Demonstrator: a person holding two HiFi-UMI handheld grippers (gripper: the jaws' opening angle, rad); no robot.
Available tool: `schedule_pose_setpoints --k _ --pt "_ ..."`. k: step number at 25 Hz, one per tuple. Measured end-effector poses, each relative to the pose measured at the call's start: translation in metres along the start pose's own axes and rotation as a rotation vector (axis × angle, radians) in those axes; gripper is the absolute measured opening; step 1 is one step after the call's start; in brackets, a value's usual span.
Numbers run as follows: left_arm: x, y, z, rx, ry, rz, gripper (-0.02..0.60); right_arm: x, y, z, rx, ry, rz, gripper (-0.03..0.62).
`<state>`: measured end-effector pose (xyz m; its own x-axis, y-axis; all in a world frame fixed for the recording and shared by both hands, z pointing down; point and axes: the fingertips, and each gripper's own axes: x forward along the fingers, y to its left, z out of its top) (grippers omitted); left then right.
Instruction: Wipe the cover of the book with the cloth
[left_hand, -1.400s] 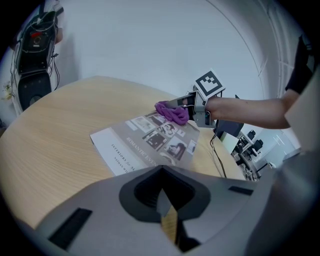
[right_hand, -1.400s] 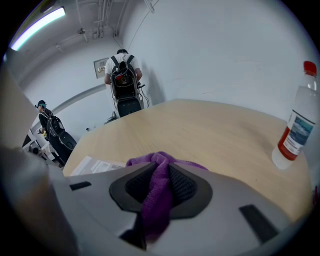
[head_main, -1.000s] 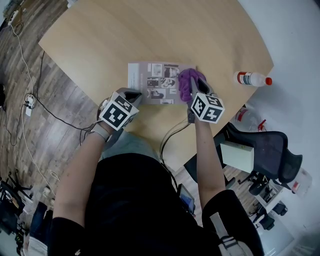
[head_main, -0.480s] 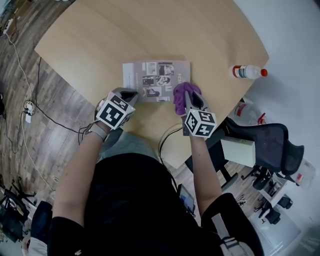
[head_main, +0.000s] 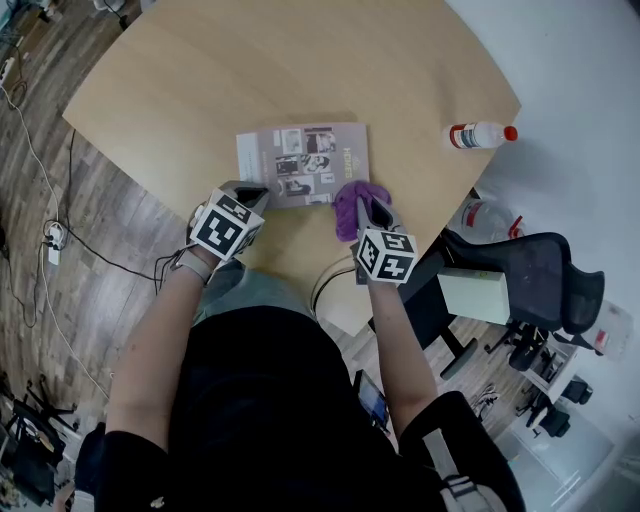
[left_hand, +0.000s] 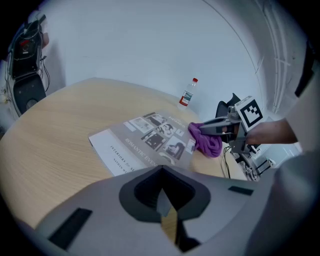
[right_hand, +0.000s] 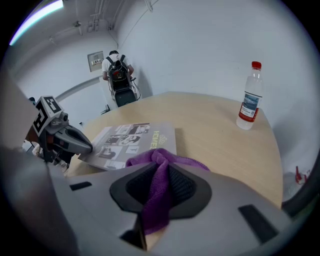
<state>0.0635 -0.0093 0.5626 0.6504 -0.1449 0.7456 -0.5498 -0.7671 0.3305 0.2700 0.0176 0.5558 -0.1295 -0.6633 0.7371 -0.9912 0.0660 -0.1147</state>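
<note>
A grey book with photos on its cover lies flat on the wooden table. The purple cloth is bunched at the book's near right corner, mostly on the table beside it. My right gripper is shut on the cloth, which hangs between its jaws. My left gripper is shut with nothing in it, its tips at the book's near left corner. In the left gripper view the book lies ahead, with the cloth and the right gripper to its right.
A clear water bottle with a red cap lies near the table's right edge; the right gripper view shows the bottle upright. A black office chair with a pale box stands to the right. Cables trail across the floor.
My right gripper has dragged the cloth toward me, from the far right part of the cover to the near right corner. The left gripper has stayed in place.
</note>
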Motion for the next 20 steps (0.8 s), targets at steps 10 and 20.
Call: schedule_pose_setpoints --k 10,20 --pt "0.002 0.001 -0.003 -0.138 -0.029 -0.063 0.02 0.006 0.03 -0.006 -0.058 0.117 0.007 0.074" --pt "-0.004 -0.008 -0.006 -0.048 -0.023 -0.02 0.02 -0.001 0.059 0.005 -0.138 0.153 0.016 0.074"
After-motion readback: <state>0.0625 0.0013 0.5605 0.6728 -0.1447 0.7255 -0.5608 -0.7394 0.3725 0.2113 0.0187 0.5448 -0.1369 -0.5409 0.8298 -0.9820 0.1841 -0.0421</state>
